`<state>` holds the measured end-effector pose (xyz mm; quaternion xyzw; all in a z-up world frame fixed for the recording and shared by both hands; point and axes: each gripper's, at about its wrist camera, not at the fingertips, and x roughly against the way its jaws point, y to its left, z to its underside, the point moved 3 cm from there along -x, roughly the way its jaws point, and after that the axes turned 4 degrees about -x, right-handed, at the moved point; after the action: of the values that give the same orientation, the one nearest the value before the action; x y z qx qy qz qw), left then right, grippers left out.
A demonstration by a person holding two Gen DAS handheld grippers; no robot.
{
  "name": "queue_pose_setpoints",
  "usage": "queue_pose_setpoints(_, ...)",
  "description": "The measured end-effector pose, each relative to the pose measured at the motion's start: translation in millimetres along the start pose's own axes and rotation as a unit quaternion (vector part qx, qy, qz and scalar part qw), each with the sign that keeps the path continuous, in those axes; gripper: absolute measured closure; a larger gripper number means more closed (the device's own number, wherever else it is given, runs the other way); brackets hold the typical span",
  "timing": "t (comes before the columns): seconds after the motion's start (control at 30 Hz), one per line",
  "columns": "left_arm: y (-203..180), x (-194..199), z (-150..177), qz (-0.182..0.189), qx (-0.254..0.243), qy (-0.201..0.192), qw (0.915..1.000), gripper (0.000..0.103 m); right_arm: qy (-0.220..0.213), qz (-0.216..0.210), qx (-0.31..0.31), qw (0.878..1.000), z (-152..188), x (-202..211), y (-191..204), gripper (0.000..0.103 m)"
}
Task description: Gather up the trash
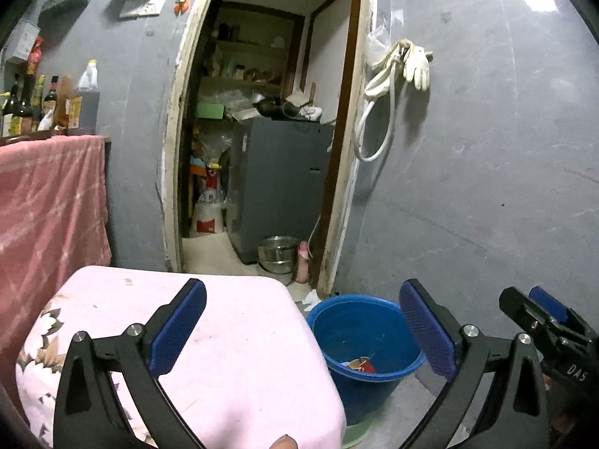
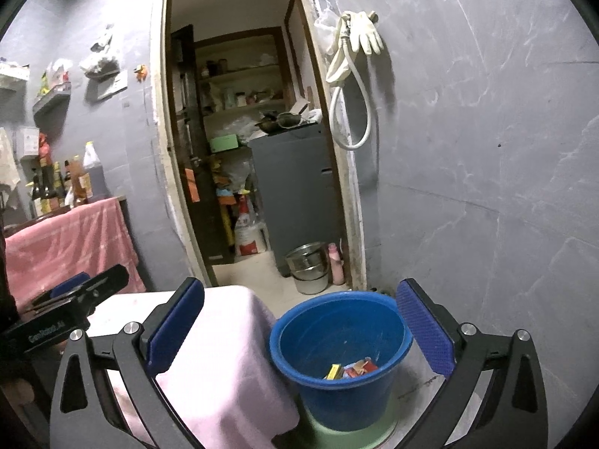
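Here, left tongs [image 1: 303,331] wide, right tongs [image 2: 299,331] wide, wrappers [image 2: 352,368] in blue bucket [image 2: 337,389].

The round blue plastic bucket [image 1: 365,351] stands just right of the pink cloth-covered table [image 1: 224,336], with red and yellow wrappers [image 1: 361,366] lying inside. The left gripper [image 1: 303,331] hangs above the bucket, jaws wide apart, holding nothing. The right gripper [image 1: 539,308] shows right of the bucket.

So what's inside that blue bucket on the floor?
The bucket holds a few scraps of trash at the bottom: red, yellow and orange wrappers or small cartons. Its near wall hides part of the bottom, so there may be more. It stands on something pale green.
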<state>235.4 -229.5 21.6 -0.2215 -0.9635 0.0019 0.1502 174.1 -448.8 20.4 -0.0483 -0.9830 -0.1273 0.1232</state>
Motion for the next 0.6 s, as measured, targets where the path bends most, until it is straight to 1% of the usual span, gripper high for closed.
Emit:
queue_pose_setpoints(0.1,2.6,15.8,4.6,-0.001,0.007,-0.005,1.0,0.002,0.001,0.0,0.004,1.0,6.8,15.4,5.4,0.0)
queue_pose_setpoints(0.33,7.2,50.0,24.3,-0.003,0.001,-0.003,1.0,0.002,-0.003,0.0,0.006,1.0,19.6,48.9,14.0,0.0)
queue_pose_setpoints(0.6,14.1,79.6,50.1,-0.02,0.007,0.006,0.9998,0.002,-0.01,0.001,0.008,1.0,34.3,77.1,28.4,0.0)
